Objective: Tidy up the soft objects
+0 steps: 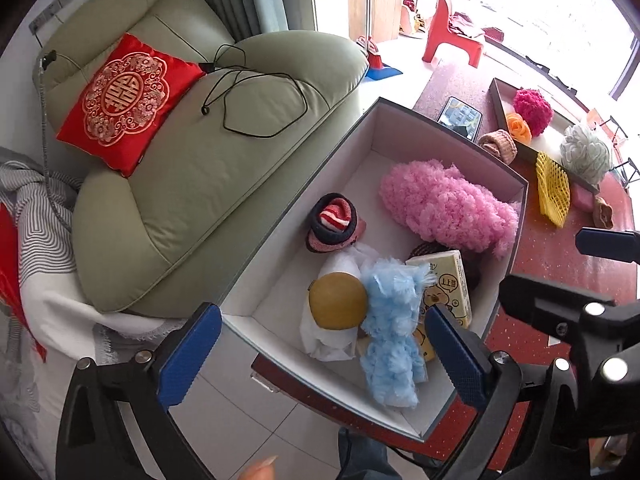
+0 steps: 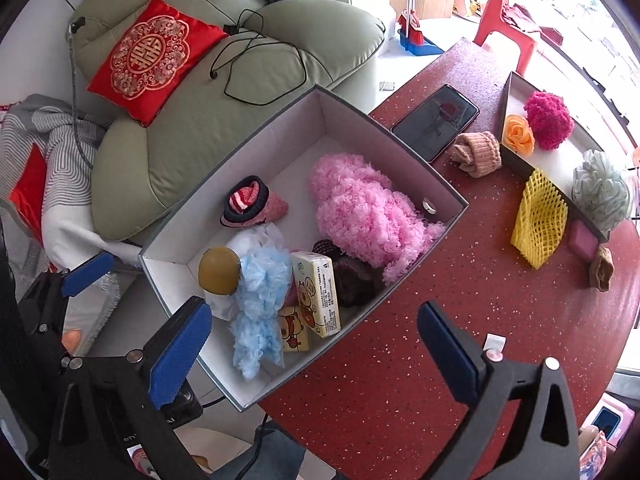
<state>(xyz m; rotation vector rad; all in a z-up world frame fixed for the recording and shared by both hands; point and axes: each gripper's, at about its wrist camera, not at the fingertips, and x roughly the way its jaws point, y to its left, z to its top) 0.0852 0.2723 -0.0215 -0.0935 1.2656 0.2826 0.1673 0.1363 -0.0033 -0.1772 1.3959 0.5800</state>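
A grey box with white inside [image 1: 448,132] [image 2: 394,132] sits at the red table's edge. It holds a pink fluffy scarf [image 1: 444,204] [image 2: 368,208], a blue fluffy piece [image 1: 390,332] [image 2: 260,296], a yellow-brown ball [image 1: 338,300] [image 2: 219,266], a striped knit roll [image 1: 334,220] [image 2: 250,202], tissue packs [image 1: 448,284] [image 2: 318,292] and a dark knit item [image 2: 356,276]. My left gripper [image 1: 320,356] is open and empty above the box's near end. My right gripper [image 2: 316,356] is open and empty over the box's near corner.
On the red table [image 2: 440,320] lie a beige knit roll [image 2: 478,152], a phone [image 2: 436,120], yellow foam net [image 2: 538,220], a pink sponge [image 2: 584,240] and a brown piece [image 2: 602,268]. A tray [image 2: 516,160] holds an orange rose [image 2: 518,134], magenta pompom [image 2: 550,118] and bath puff [image 2: 600,190]. A green armchair [image 1: 192,160] stands left.
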